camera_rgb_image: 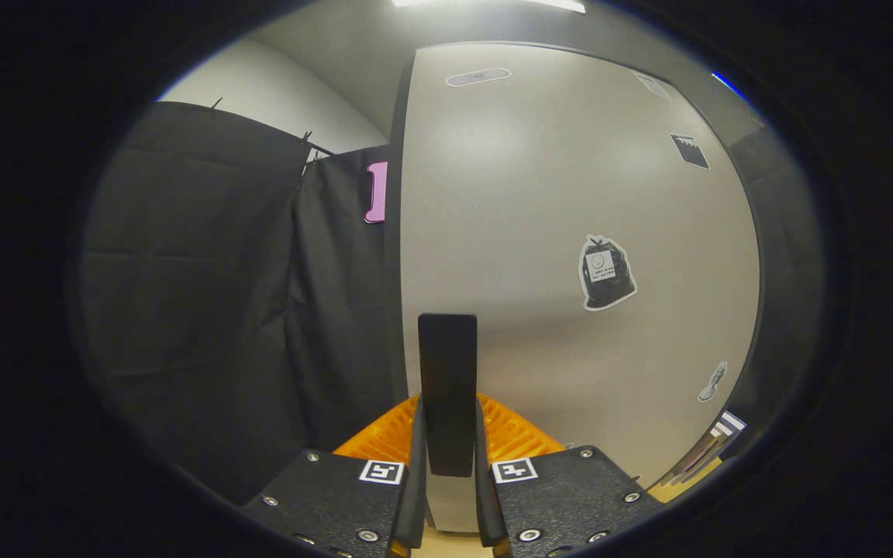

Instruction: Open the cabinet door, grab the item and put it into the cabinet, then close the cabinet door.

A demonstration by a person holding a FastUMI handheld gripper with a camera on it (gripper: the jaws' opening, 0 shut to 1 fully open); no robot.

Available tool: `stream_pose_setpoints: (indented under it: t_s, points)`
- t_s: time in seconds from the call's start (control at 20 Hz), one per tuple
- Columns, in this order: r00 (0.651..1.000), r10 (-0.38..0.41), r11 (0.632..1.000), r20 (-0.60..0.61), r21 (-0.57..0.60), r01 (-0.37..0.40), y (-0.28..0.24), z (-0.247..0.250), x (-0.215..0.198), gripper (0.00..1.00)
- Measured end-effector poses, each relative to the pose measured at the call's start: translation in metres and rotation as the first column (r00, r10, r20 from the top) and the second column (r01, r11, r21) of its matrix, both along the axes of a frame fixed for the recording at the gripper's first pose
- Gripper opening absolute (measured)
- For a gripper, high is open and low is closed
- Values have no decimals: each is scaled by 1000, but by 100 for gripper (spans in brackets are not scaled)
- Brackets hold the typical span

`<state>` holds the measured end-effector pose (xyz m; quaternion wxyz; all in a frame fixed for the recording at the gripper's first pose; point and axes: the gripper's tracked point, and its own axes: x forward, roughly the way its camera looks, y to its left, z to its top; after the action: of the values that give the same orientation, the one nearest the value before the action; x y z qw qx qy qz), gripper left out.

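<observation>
Gripper (447,434) nearly closed, both fingers pinching dark upright handle (447,387) of pale cabinet door (539,232). Door carries stickers; black cloth wall (206,294) beside it, ceiling light above.

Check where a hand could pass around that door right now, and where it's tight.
Open gap lies left of the pale grey cabinet door, between its dark left edge and the black cloth wall. Tight at the black upright bar handle: the hand-held gripper is closed on it, both fingers pressing. The door's face offers nowhere to set anything down.
</observation>
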<state>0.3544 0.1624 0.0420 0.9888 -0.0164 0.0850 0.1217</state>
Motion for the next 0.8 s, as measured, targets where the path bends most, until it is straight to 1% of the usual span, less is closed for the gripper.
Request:
stream_pose_setpoints:
  t_s: [0.4,0.5,0.8]
  points:
    - [997,80,996,-18,27,-79,-19,6,-61,27]
    - [995,97,995,-24,31,-96,-25,8,-69,27]
    - [991,127,992,-40,26,-126,-46,13,-108,27]
